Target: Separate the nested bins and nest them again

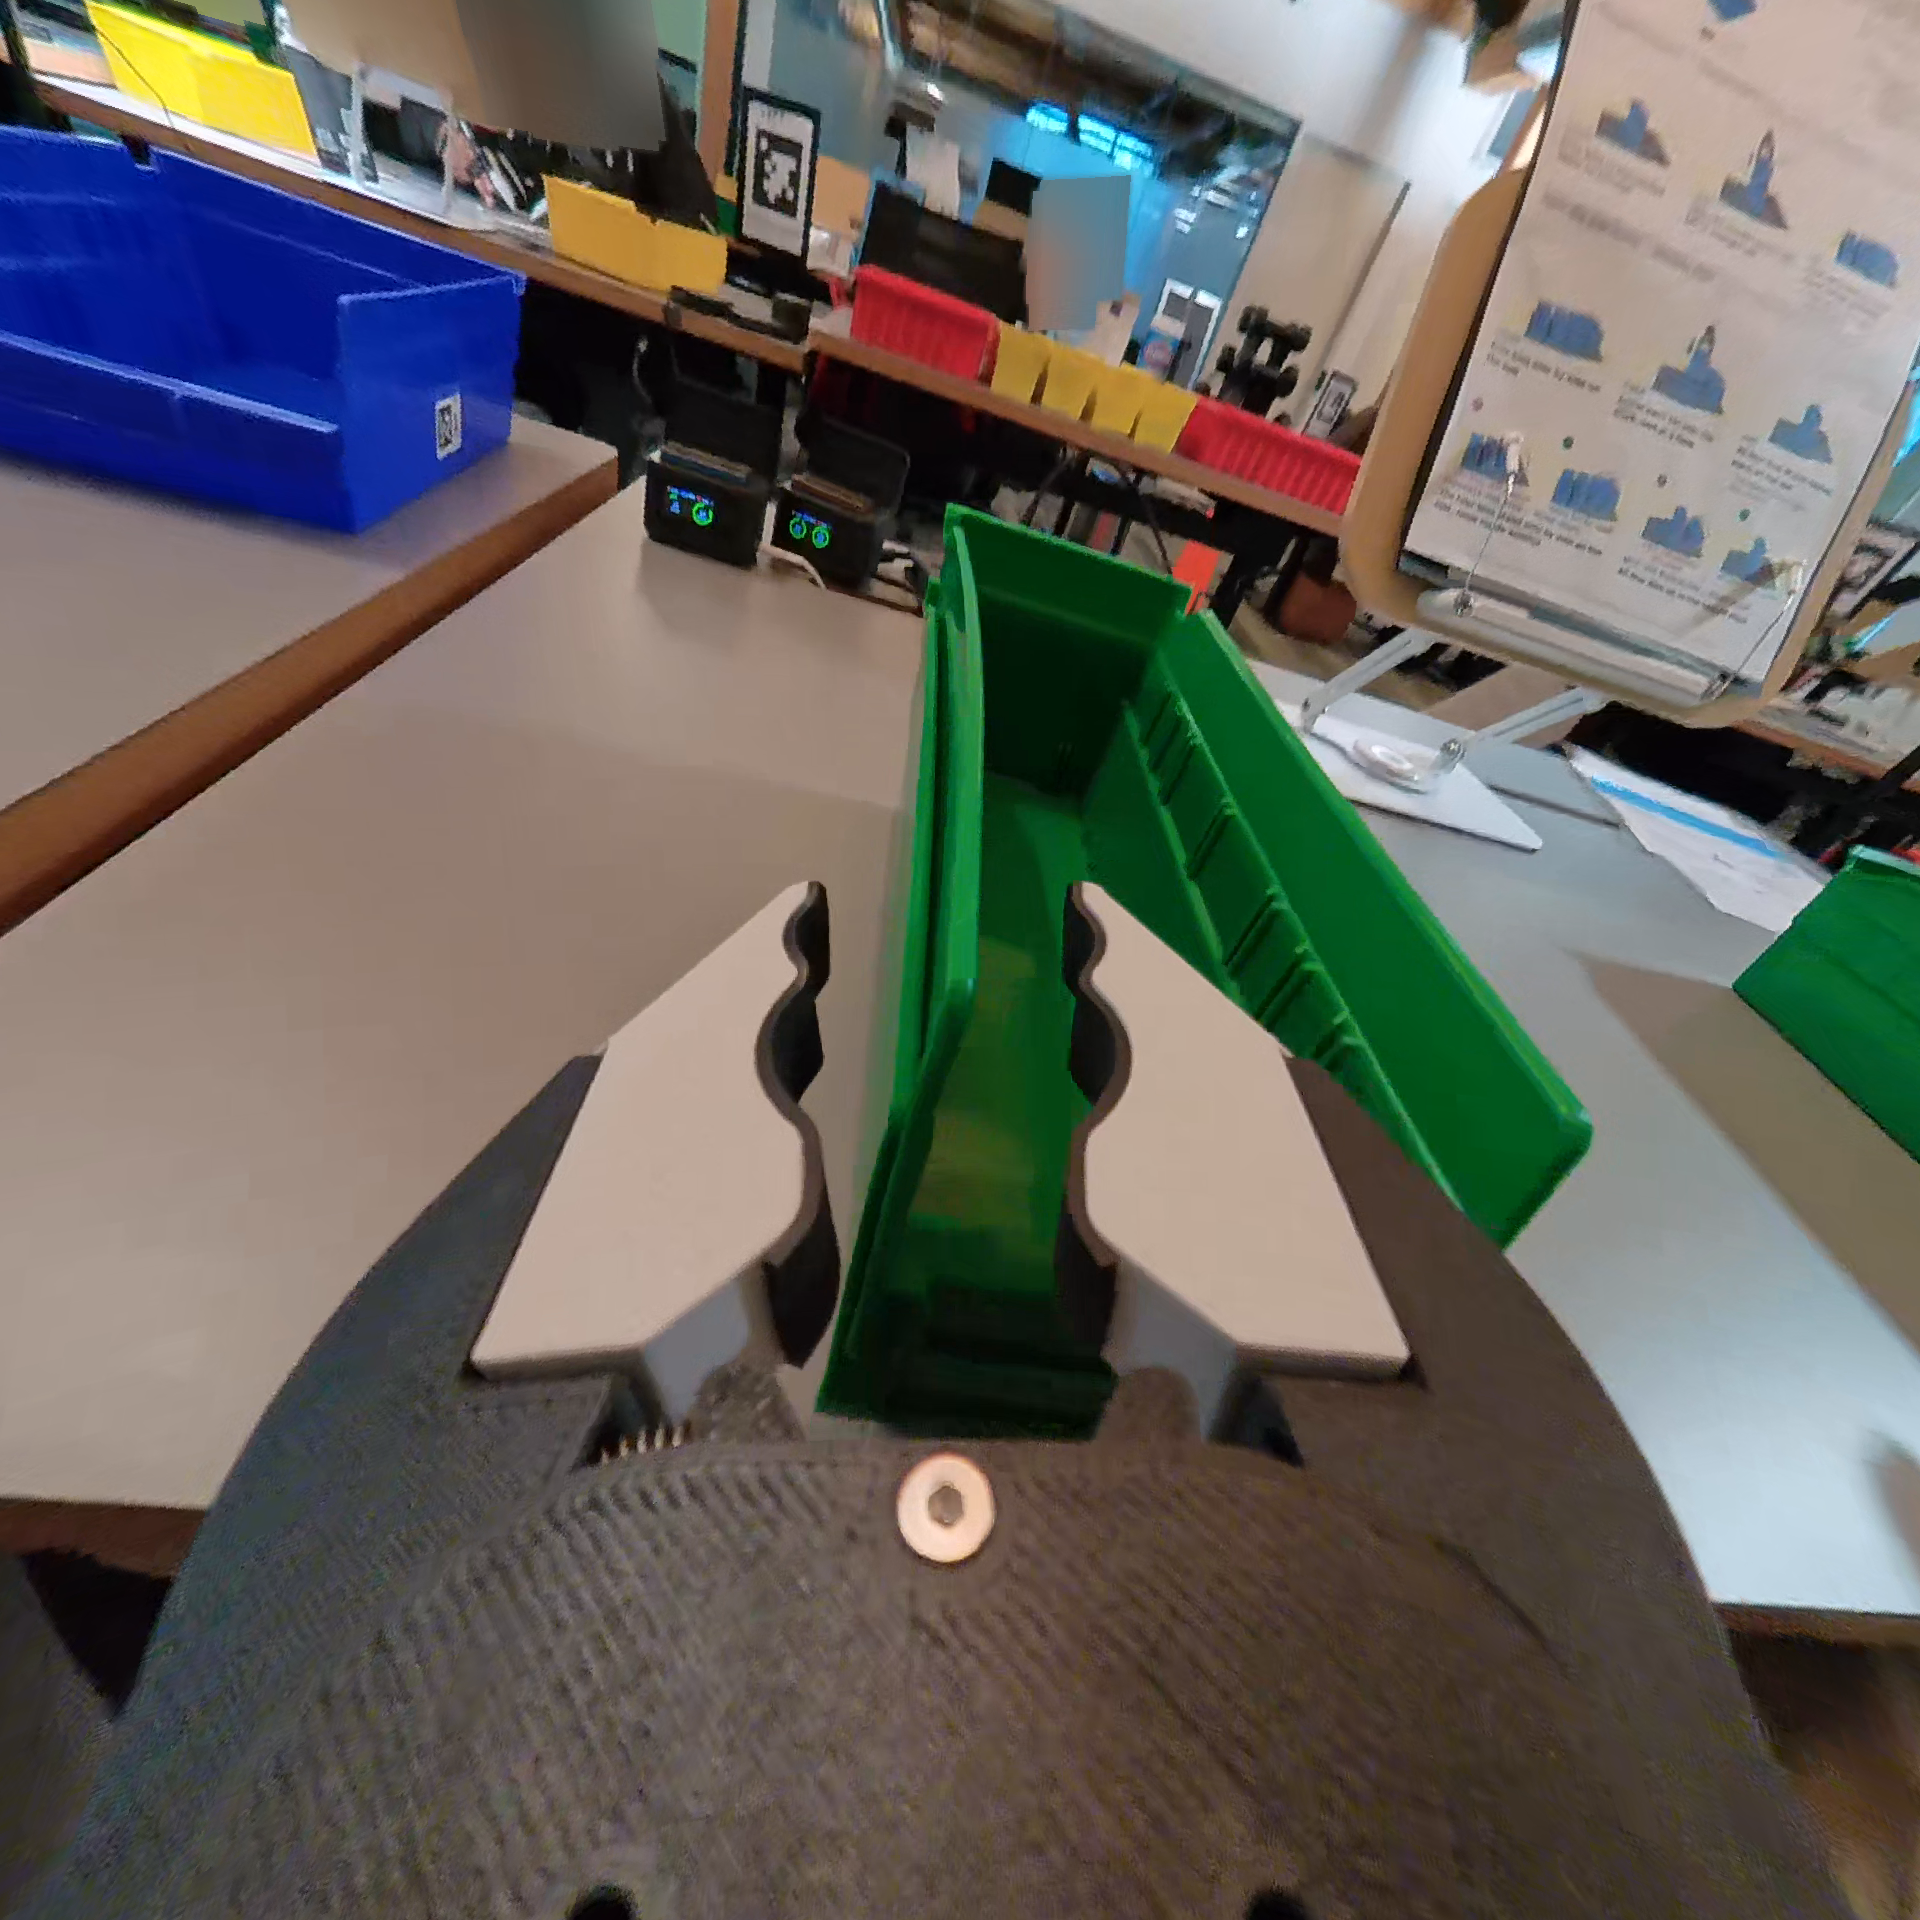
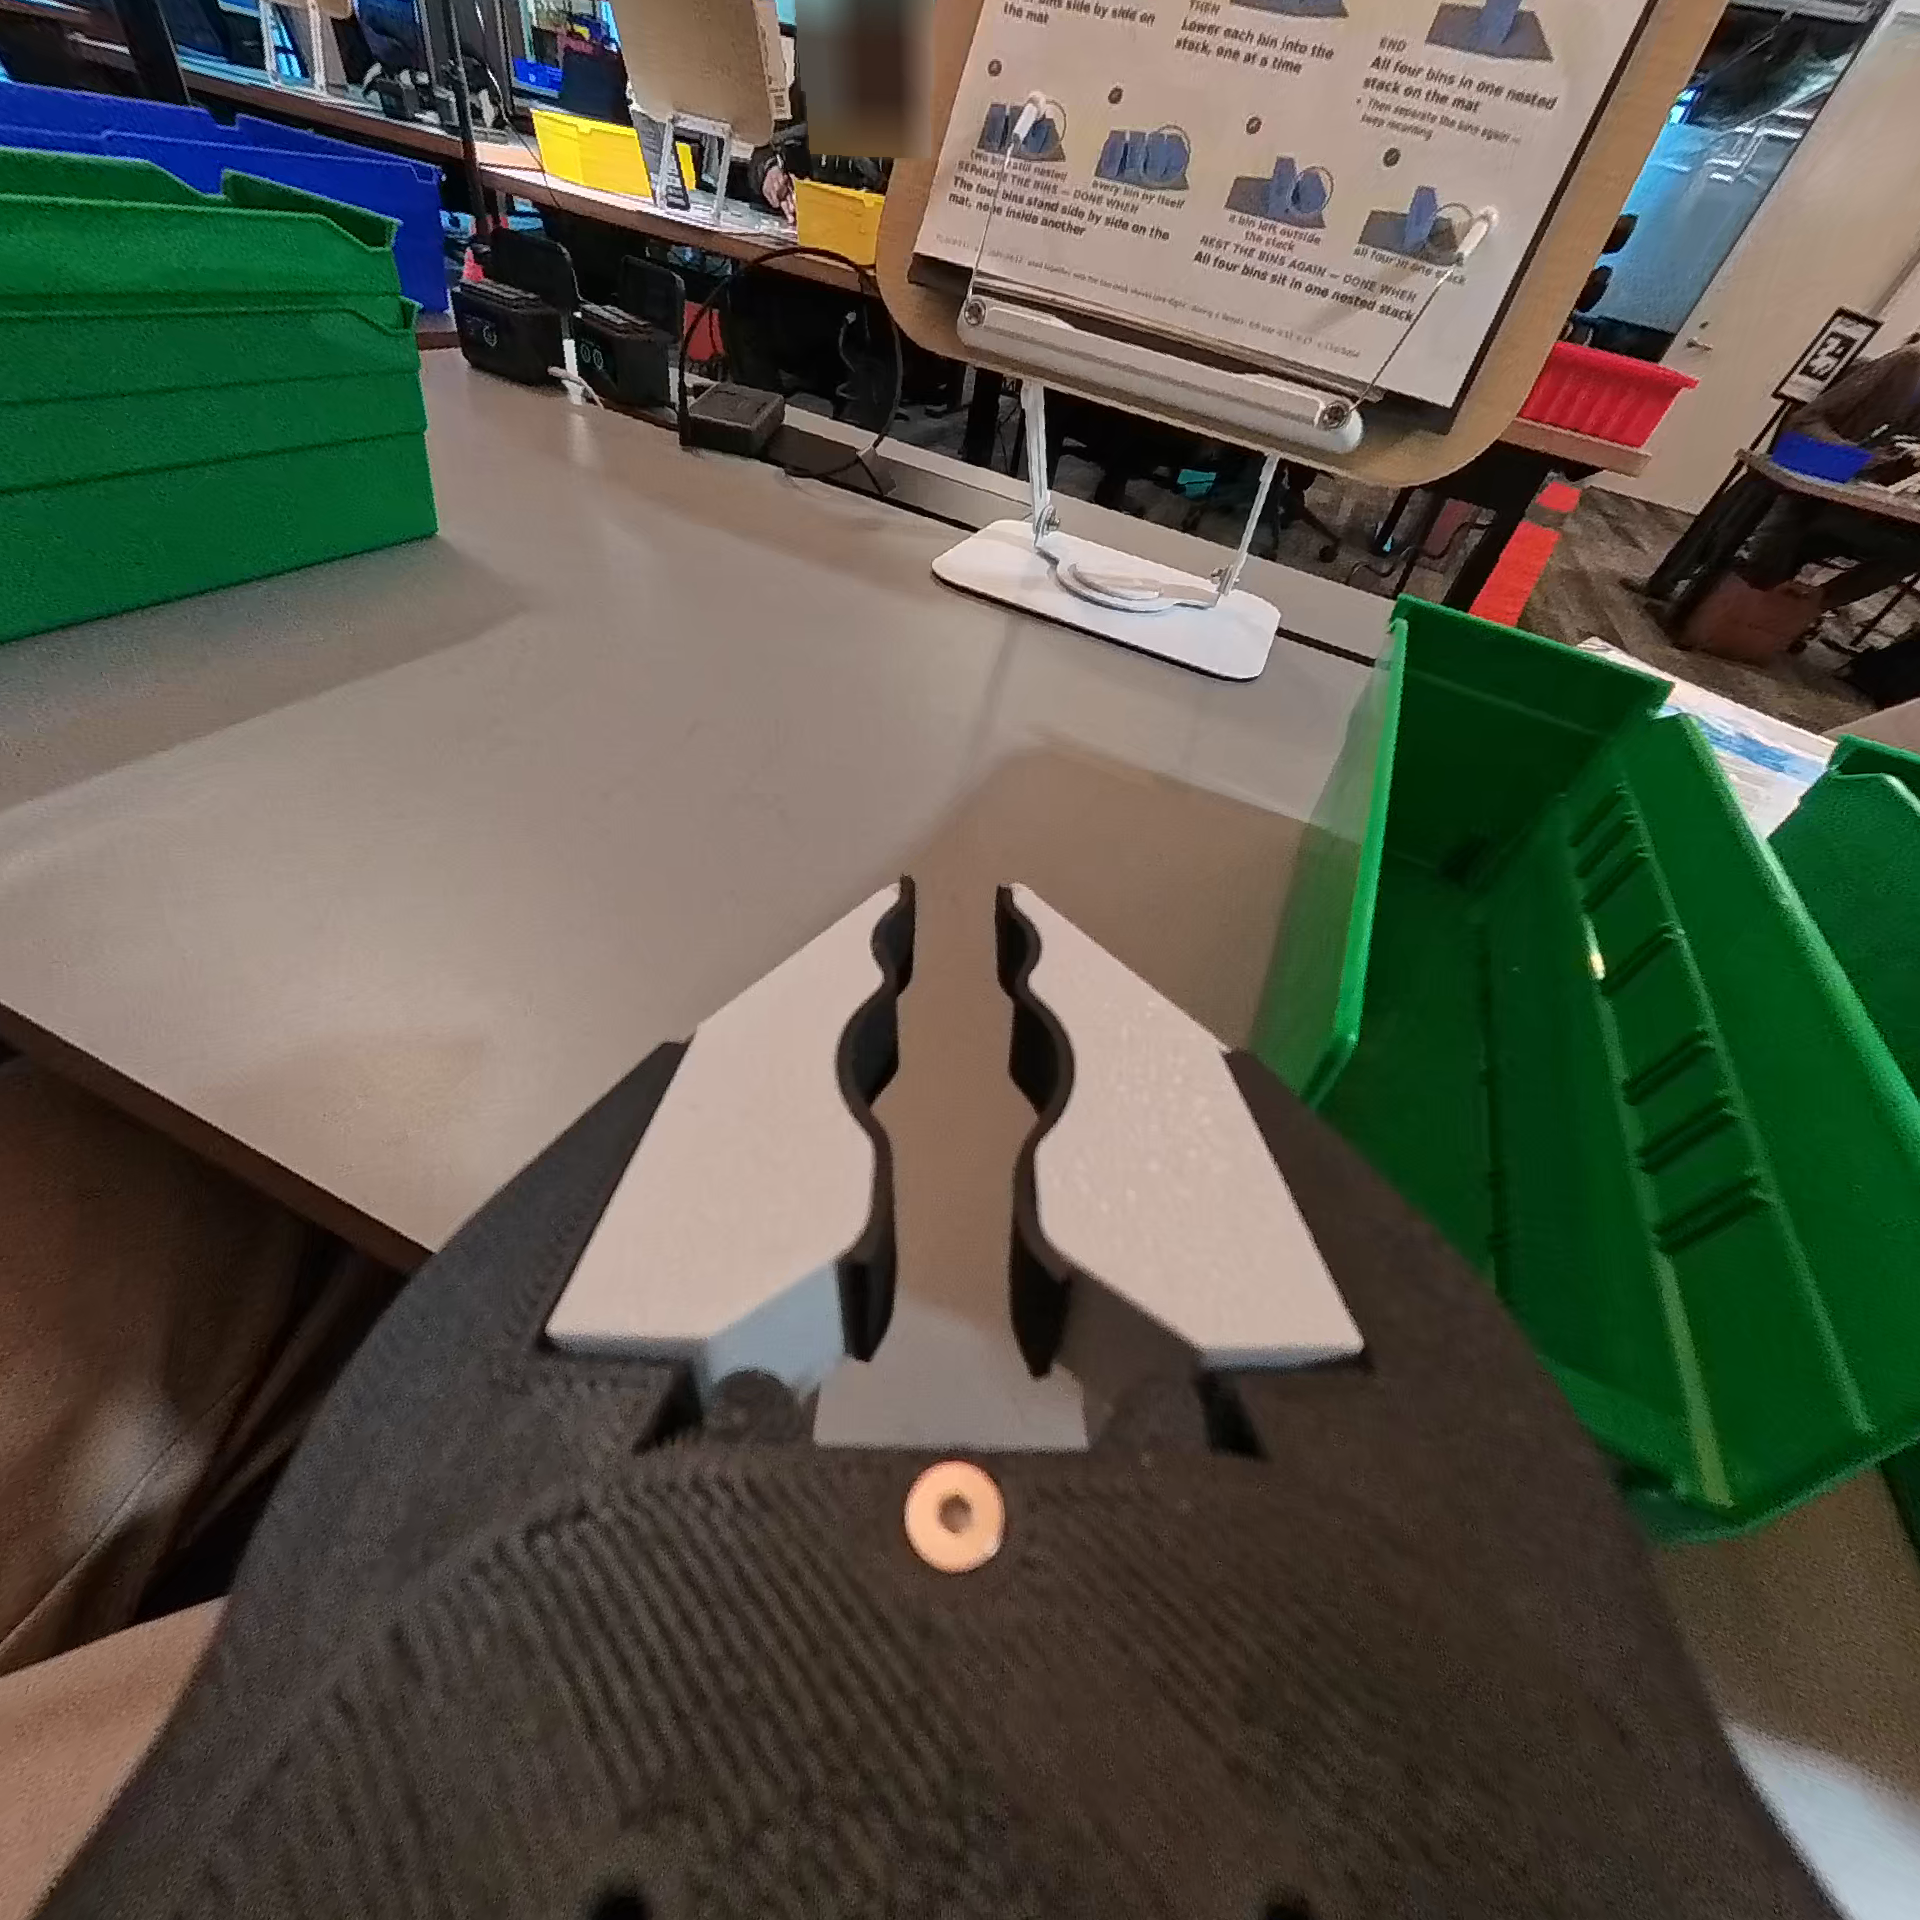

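Note:
In the left wrist view a long green bin [image 1: 1278, 883] lies on the grey table [image 1: 416, 935], pointing away from me. Its left wall shows a double rim, as of nested bins. My left gripper [image 1: 951, 904] is open and straddles that left wall at the near end: the left finger [image 1: 675, 1143] is outside, the right finger [image 1: 1226, 1164] is over the inside. In the right wrist view my right gripper [image 2: 954, 894] is slightly open and empty above the table [image 2: 520, 831]. A single green bin [image 2: 1558, 1039] stands just to its right, another green bin [image 2: 1870, 883] stands beyond, and a nested green stack [image 2: 208, 416] stands at the far left.
A blue bin [image 1: 239, 343] sits on the neighbouring table at left. An instruction sheet on a stand [image 2: 1195, 208] rises at the back, with its white base [image 2: 1122, 603] on the table. Two black devices [image 1: 707, 509] sit at the far edge. Another green bin's corner [image 1: 1839, 997] is at right.

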The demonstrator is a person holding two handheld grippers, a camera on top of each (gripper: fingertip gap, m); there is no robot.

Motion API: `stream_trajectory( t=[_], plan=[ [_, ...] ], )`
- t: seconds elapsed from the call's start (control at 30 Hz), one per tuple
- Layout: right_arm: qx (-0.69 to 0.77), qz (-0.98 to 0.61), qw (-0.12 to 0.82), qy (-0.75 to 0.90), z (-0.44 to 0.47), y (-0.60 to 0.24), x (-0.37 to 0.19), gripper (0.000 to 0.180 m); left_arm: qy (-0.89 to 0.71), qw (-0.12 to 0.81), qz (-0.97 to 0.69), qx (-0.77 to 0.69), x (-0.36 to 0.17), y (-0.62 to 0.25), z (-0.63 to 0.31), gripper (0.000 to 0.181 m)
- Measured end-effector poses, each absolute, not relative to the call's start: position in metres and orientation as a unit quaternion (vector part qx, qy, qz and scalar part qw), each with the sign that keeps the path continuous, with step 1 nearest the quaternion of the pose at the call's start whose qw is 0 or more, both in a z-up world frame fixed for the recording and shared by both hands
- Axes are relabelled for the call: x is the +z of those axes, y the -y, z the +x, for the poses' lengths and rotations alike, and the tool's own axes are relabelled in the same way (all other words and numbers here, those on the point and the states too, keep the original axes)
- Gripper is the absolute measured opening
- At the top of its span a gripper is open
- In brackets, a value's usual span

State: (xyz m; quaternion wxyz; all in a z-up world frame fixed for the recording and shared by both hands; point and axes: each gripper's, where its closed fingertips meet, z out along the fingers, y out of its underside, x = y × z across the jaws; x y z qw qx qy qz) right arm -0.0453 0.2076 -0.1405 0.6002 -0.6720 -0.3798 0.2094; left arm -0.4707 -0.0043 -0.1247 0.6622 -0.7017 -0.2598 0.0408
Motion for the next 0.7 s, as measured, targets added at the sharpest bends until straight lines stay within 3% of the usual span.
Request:
stream_trajectory(
  t=[0.03, 0.17, 0.7],
  plan=[
    [0.21, -0.672, 0.6, 0.381, -0.046, -0.207, -0.141, 0.014, 0.258, 0.656, -0.708, 0.051, -0.128, 0.006, -0.47, 0.037],
    [0.213, -0.67, 0.598, 0.385, -0.047, -0.205, -0.141, 0.014, 0.244, 0.657, -0.709, 0.079, -0.124, 0.008, -0.469, 0.0],
    [0.209, -0.669, 0.597, 0.391, -0.049, -0.204, -0.142, 0.014, 0.237, 0.709, -0.662, 0.053, -0.103, 0.012, -0.469, 0.0]
  ],
)
